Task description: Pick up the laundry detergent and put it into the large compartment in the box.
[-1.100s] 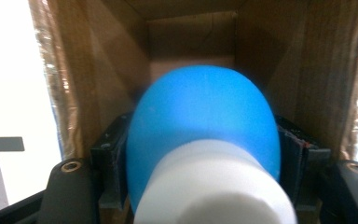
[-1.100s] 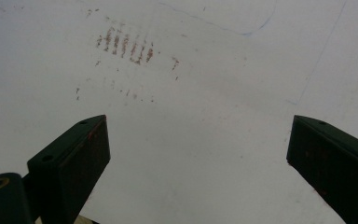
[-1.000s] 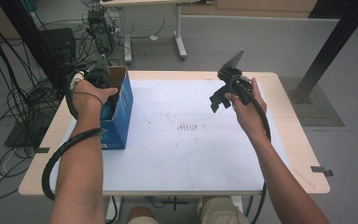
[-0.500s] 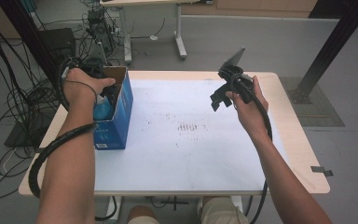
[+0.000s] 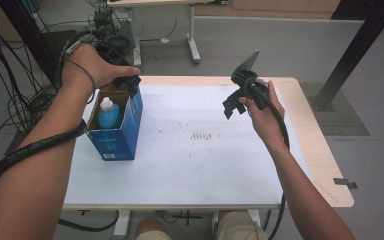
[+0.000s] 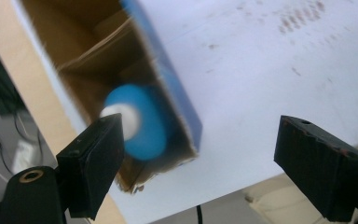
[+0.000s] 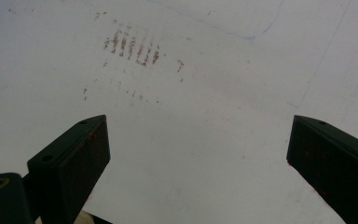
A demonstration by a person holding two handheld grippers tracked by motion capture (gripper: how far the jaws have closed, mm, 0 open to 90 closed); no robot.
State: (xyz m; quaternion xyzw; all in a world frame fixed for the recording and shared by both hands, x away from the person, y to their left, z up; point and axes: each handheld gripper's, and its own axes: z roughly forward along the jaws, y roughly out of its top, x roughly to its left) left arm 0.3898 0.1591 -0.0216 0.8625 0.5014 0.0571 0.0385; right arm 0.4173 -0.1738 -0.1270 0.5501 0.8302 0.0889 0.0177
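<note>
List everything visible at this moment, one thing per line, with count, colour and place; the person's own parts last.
Open cardboard box: one, blue outside, brown inside, standing on the table's left side.
Plastic bottle: one, blue with white cap, upright inside the box.
Table: one, white top with light wood edge, some brown marks mid-surface.
Second table: one, white legs, behind.
Cables: many, black, on the floor at left.
Left gripper: black, jaws just opening, nothing between them, above the box.
Right gripper: black, open, over bare tabletop.

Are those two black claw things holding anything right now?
No. The left gripper hangs open above the blue bottle in its box; the right gripper is open too.
</note>
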